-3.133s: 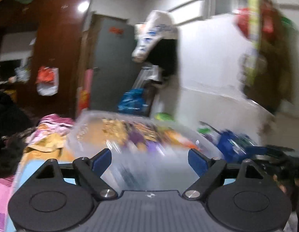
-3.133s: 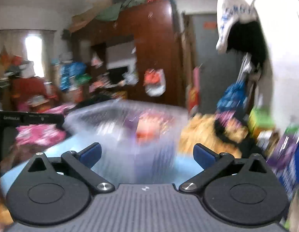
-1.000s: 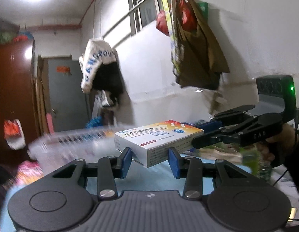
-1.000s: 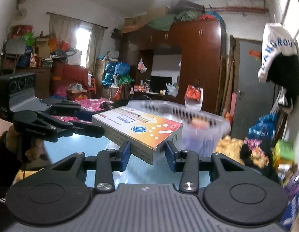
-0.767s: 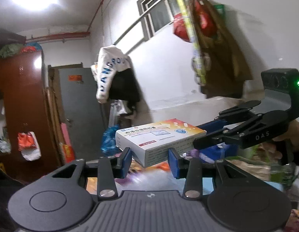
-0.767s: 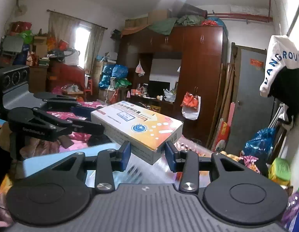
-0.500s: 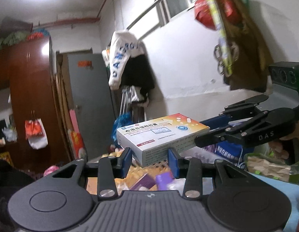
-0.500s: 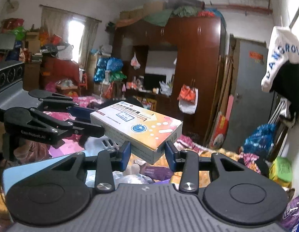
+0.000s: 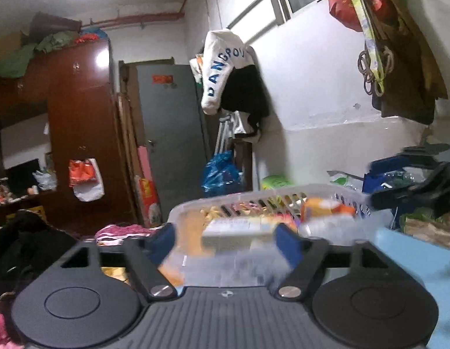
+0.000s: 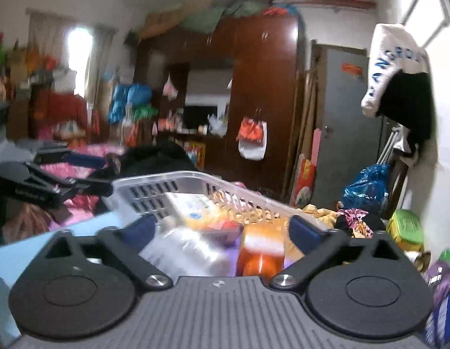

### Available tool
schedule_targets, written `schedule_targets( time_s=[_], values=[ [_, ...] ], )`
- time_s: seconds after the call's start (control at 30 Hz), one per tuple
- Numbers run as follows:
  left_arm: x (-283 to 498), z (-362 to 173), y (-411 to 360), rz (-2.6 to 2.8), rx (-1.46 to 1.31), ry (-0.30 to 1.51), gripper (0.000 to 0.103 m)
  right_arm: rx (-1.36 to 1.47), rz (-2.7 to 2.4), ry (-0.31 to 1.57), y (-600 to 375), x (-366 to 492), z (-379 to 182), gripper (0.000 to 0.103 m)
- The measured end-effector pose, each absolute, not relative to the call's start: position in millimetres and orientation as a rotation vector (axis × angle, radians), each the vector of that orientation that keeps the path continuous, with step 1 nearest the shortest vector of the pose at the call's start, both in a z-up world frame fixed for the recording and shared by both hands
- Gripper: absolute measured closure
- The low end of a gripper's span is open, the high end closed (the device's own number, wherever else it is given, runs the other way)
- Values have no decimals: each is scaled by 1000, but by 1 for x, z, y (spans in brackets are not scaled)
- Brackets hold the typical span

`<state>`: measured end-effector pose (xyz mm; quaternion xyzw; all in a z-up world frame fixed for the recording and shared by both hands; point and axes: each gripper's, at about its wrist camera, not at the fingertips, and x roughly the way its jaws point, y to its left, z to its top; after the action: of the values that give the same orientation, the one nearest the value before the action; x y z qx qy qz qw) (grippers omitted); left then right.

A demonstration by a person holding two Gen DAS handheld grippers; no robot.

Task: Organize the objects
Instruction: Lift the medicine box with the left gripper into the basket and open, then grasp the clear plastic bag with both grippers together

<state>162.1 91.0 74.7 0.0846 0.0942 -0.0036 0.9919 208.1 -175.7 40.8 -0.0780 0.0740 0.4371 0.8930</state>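
A clear plastic basket [image 9: 254,200] stands on the light blue table and also shows in the right wrist view [image 10: 178,183]. It holds several boxes and packets; a white and orange medicine box [image 10: 193,206] lies on top, blurred in the left wrist view [image 9: 236,226]. My left gripper [image 9: 225,241] is open and empty just in front of the basket. My right gripper [image 10: 222,229] is open and empty over the basket's near side. Each gripper shows at the edge of the other's view.
The light blue table [image 9: 414,261] carries the basket. A brown wardrobe [image 10: 262,93], a grey door [image 9: 172,133] and hanging clothes [image 9: 225,69] stand behind. Bags and clothes lie in piles around, with packets [image 10: 405,229] at the right.
Both grippers were shut on the medicine box and held it above the basket. Now both have opened and drawn back, and the box lies in the basket.
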Motion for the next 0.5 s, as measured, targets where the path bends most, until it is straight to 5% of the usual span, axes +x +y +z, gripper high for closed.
schedule_targets(
  time_s=[0.23, 0.5],
  values=[
    [143, 38, 96, 55, 186, 343, 20, -89, 941, 438, -178, 162, -18, 0],
    [177, 29, 127, 89, 4, 491, 20, -167, 957, 426, -146, 126, -45, 0]
  ],
)
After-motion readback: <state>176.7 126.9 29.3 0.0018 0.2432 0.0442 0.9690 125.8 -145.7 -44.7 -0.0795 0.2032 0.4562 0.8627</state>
